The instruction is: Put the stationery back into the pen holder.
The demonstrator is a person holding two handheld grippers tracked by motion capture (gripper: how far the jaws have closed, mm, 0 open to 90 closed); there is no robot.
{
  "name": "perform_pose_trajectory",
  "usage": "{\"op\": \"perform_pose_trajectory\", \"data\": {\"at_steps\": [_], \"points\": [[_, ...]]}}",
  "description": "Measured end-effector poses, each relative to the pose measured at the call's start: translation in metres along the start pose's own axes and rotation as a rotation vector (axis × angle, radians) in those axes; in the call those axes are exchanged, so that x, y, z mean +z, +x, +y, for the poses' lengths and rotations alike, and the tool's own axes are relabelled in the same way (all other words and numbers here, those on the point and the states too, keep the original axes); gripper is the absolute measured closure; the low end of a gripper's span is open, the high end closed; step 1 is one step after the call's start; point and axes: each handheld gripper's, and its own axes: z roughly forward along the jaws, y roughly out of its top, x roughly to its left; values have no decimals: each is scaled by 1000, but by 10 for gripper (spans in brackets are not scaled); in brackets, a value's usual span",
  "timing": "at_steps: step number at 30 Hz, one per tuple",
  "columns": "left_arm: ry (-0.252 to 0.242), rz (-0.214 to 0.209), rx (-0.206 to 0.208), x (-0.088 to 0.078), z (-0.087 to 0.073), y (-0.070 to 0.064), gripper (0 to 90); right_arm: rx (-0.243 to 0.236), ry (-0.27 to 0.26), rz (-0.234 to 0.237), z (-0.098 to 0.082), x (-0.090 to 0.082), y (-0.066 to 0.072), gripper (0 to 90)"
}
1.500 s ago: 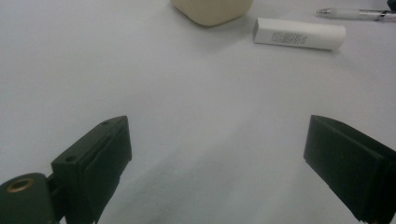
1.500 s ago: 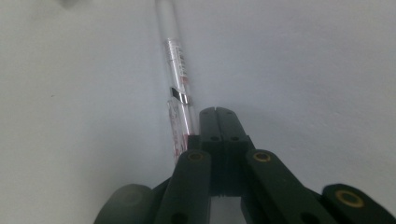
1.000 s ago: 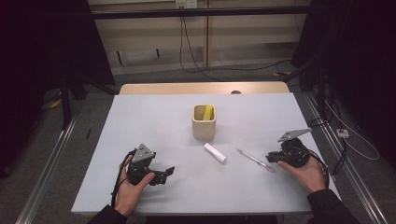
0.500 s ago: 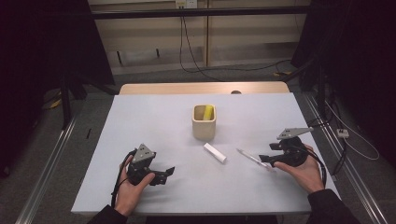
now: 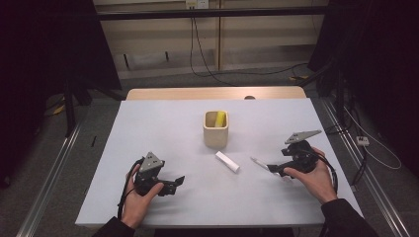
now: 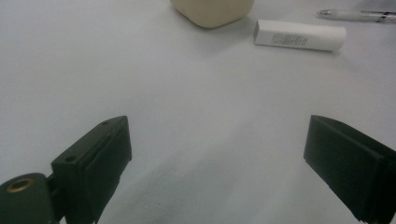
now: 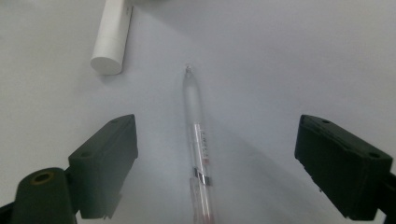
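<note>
A clear pen (image 5: 258, 163) lies flat on the white table (image 5: 148, 128), right of a white tube (image 5: 227, 161). My right gripper (image 5: 272, 168) is low over the pen's near end. In the right gripper view the pen (image 7: 198, 144) runs between the two jaws, which have just been opening and stand wide apart without touching it; the right gripper (image 7: 217, 163) is open. The tube (image 7: 112, 39) lies beyond, to the left. My left gripper (image 5: 176, 181) rests open at the front left, with bare table between the jaws of the left gripper (image 6: 219, 158).
A beige cup (image 5: 216, 129) with something yellow inside stands at the table's middle, behind the tube. In the left gripper view the cup (image 6: 212, 10), tube (image 6: 300, 35) and pen (image 6: 355, 15) lie far ahead. Black cables trail from both grippers.
The right gripper has shifted slightly left toward the pen and its jaws have spread open around it. The left hand and the objects have stayed put.
</note>
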Motion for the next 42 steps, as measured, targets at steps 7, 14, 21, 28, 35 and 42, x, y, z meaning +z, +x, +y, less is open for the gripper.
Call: {"op": "perform_pose_trajectory", "data": {"at_steps": [7, 14, 21, 28, 35, 42], "points": [[-3, -1, -1, 0, 0, 0, 75, -25, 36, 27, 12, 11, 4, 248], [-4, 0, -4, 1, 0, 0, 75, -35, 68, 36, 20, 20, 3, 248], [-2, -3, -3, 1, 0, 1, 75, -91, 146, 31, 33, 33, 6, 349], [2, -6, -4, 2, 0, 0, 75, -95, 205, 0, 38, 44, 6, 506], [2, -4, -4, 2, 0, 0, 75, -122, 231, 7, 40, 45, 8, 635], [-1, -1, -6, 2, 0, 1, 77, -130, 286, -7, 41, 51, 13, 698]]}}
